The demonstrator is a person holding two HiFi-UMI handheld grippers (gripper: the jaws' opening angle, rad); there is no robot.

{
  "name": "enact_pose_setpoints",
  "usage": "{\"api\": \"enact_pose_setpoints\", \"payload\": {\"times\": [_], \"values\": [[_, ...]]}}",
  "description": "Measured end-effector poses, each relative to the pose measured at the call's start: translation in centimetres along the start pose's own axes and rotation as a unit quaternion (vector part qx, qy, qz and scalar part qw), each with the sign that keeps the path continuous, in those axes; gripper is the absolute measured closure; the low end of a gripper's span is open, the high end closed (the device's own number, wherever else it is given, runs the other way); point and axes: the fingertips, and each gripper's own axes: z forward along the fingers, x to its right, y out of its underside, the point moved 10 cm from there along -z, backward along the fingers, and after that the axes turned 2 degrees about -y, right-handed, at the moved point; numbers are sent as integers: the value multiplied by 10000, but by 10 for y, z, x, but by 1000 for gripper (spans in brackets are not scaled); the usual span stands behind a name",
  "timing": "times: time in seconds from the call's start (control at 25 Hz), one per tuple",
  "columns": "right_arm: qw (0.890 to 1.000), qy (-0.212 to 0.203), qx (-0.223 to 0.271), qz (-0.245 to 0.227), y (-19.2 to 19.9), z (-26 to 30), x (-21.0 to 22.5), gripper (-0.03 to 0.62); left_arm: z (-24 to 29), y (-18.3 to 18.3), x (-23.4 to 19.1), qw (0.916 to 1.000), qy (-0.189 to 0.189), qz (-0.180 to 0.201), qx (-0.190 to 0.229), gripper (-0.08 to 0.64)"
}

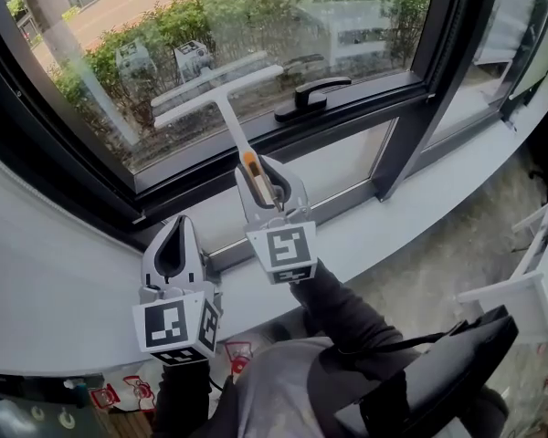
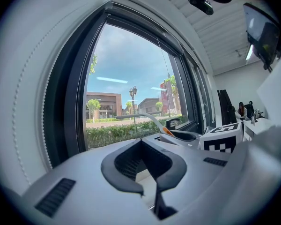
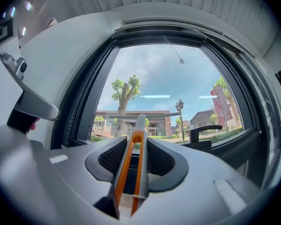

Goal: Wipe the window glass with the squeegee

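The squeegee has a white T-shaped blade and a grey handle with an orange strip. Its blade lies against the lower part of the window glass, tilted up to the right. My right gripper is shut on the handle, which runs out between the jaws in the right gripper view toward the blade. My left gripper hangs lower left over the sill, shut and empty. From the left gripper view the squeegee shows to the right.
A black window handle sits on the dark frame just right of the blade. A dark mullion divides the panes. The white sill runs below. White furniture and a black object stand at the lower right.
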Motion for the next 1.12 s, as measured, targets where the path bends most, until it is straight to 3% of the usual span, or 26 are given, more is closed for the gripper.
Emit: {"api": "enact_pose_setpoints", "payload": {"times": [1.12], "values": [[9977, 1, -664, 149, 53, -19, -2, 462, 7, 13, 8, 9996, 198, -3, -203, 561]]}}
